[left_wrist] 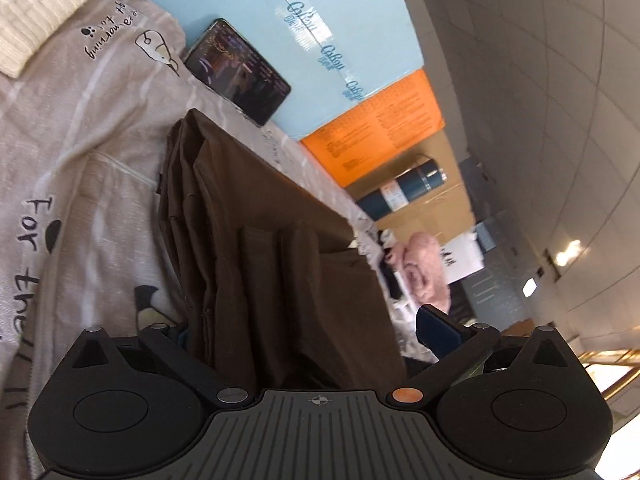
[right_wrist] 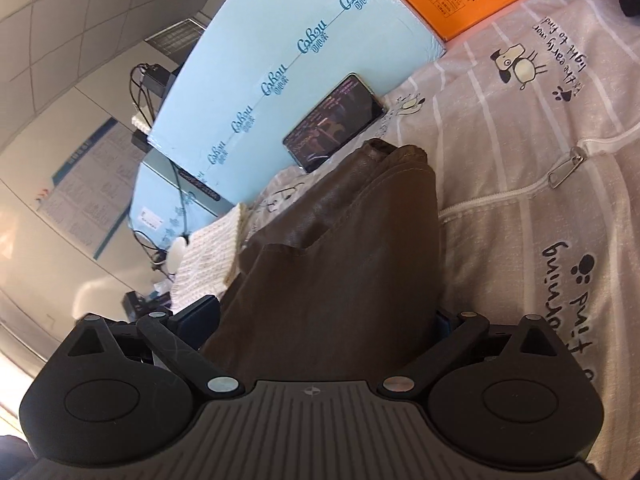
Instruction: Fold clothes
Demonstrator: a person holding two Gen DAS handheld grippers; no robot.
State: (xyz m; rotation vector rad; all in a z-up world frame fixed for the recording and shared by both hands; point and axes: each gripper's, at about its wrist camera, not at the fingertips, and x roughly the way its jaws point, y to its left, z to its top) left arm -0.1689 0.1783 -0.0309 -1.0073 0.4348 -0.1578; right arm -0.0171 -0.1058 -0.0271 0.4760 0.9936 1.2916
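**Brown garment held up over a printed bedsheet**

Nearest: left gripper [left_wrist: 304, 332] spread wide, brown garment [left_wrist: 272, 248] bunched between the fingers; whether actually pinched cannot be told, since the left finger is hidden behind cloth and only the blue pad of the right finger [left_wrist: 436, 334] shows. Same at the right gripper [right_wrist: 328, 316]: fingers spread, brown cloth filling the gap, grip unclear, far finger nearly covered. Garment hanging in folds, draped down onto a grey striped bedsheet [right_wrist: 520, 128] printed with cartoon dogs, paw marks and lettering, a white zip and a safety pin [right_wrist: 566, 168] on it. Beyond, a phone [right_wrist: 336, 120] propped against a pale blue carton [right_wrist: 280, 32], an orange box [left_wrist: 380, 124] beside it. A cream knitted piece [left_wrist: 36, 20] at the sheet's edge. Farther off, a dark blue flask [left_wrist: 404, 192], something pink and fluffy [left_wrist: 424, 272], blurred. Tiled wall behind, cables and a wall chart [right_wrist: 88, 176], illegible.
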